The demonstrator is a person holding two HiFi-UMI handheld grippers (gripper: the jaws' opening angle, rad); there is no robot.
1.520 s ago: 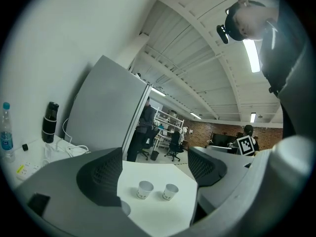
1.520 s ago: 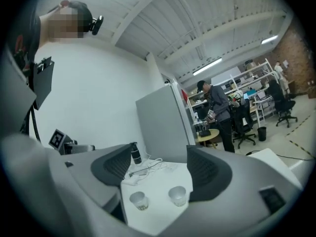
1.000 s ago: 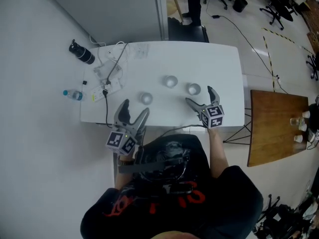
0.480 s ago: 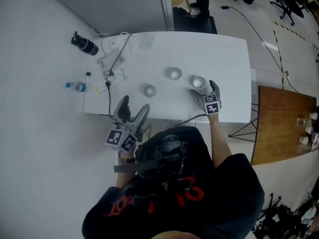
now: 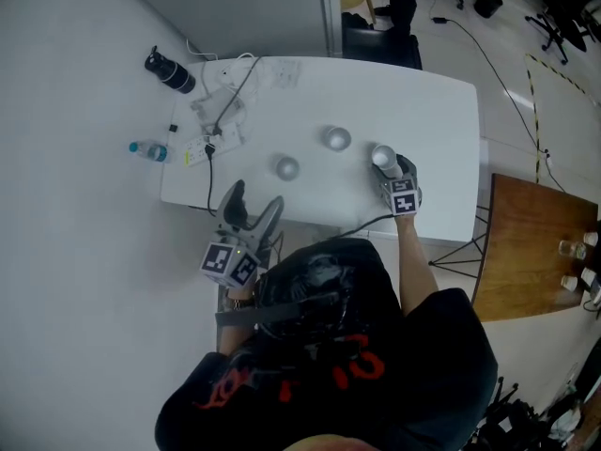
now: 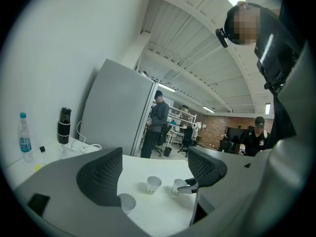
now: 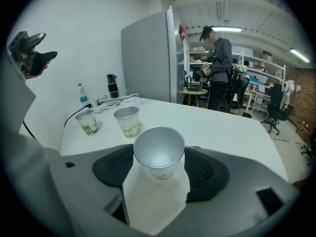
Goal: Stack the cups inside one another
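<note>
- While its jaws have just been closing, the right gripper has a cup upright between them, pads touching its sides.
- The left gripper has its jaws apart and empty.

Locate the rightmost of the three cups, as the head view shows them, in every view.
Head view: cup right of centre, above the middle.
Left gripper view: cup low, right of centre.
Right gripper view: cup nearest, at centre.
Shared landmark: black bottle.

Right tool closing round cup, seemingly gripping.
</note>
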